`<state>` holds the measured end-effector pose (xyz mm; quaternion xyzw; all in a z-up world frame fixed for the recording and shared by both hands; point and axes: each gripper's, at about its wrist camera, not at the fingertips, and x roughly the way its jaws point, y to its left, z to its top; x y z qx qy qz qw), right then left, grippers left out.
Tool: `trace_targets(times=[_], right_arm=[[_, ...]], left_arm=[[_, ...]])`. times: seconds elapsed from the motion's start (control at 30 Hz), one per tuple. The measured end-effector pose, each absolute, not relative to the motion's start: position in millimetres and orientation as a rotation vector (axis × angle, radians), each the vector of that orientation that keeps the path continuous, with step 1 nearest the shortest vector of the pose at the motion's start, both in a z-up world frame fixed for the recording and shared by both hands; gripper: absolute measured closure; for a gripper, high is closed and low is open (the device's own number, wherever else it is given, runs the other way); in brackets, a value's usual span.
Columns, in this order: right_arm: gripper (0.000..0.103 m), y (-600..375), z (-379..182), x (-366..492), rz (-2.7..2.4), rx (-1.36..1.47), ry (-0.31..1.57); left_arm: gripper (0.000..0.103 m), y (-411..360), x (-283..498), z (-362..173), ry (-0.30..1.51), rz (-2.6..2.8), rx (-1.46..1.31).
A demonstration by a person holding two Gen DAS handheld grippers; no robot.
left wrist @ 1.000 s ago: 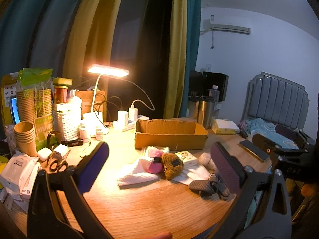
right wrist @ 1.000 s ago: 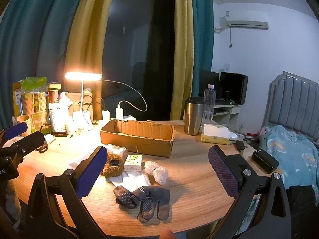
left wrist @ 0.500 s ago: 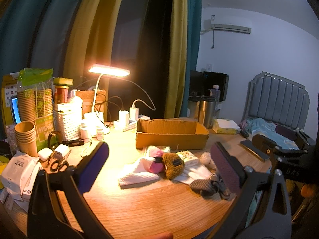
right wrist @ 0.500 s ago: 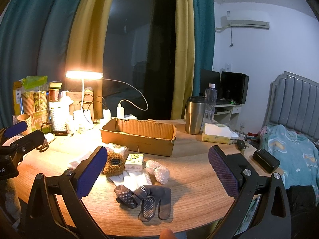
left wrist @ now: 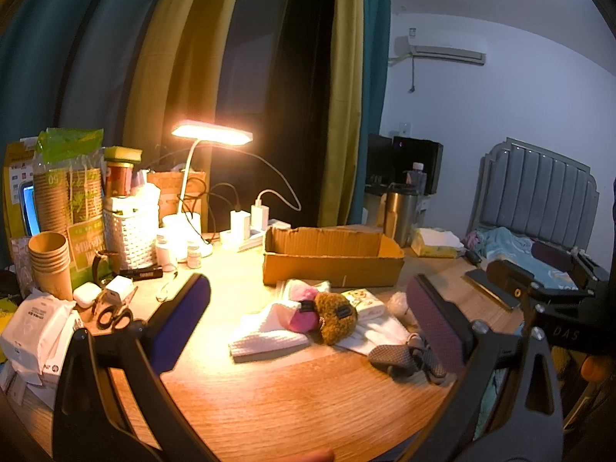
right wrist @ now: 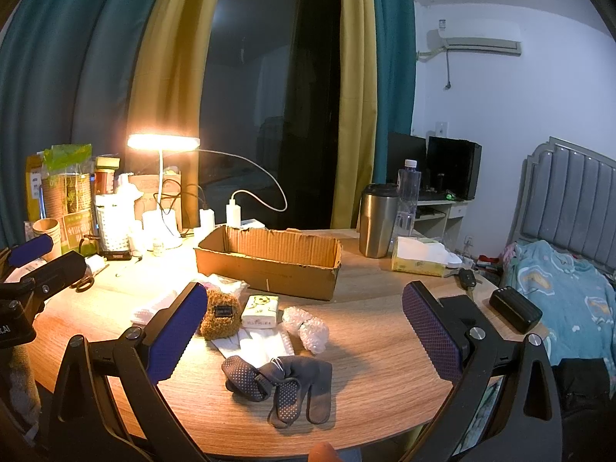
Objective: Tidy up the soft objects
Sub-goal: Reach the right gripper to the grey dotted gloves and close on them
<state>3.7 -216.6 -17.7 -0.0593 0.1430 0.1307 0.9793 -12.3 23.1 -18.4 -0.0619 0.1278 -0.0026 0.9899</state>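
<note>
Lamp-lit and cluttered, the round wooden desk (right wrist: 369, 369) is seen from both wrist views, much as one second ago; only a very slight drift of the views is noticed. At its middle an open cardboard box (right wrist: 269, 265) is set. Before it the soft objects are heaped: a brown plush pouch (left wrist: 335, 317), a pink plush piece (left wrist: 298, 313), a white folded cloth (left wrist: 265, 337) and grey dotted gloves (right wrist: 285, 385). The left claw (left wrist: 308, 323) is held released, gripping nothing, above the near edge. The right claw (right wrist: 304, 338) is likewise spread wide and unloaded, with the gloves lying below it.
</note>
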Motion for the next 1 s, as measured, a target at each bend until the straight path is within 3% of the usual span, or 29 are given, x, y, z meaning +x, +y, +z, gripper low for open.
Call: trace_targets(times=[0.33, 1.0], right_arm=[[0.000, -222, -36, 21, 0.241, -0.113, 0.345], [0.000, -197, -119, 83, 0.295, -0.128, 0.643]], left_arm=[[0.001, 20, -4, -30, 0.292, -0.002, -0.128], [0.001, 30, 49, -92, 0.481, 0.004, -0.163]])
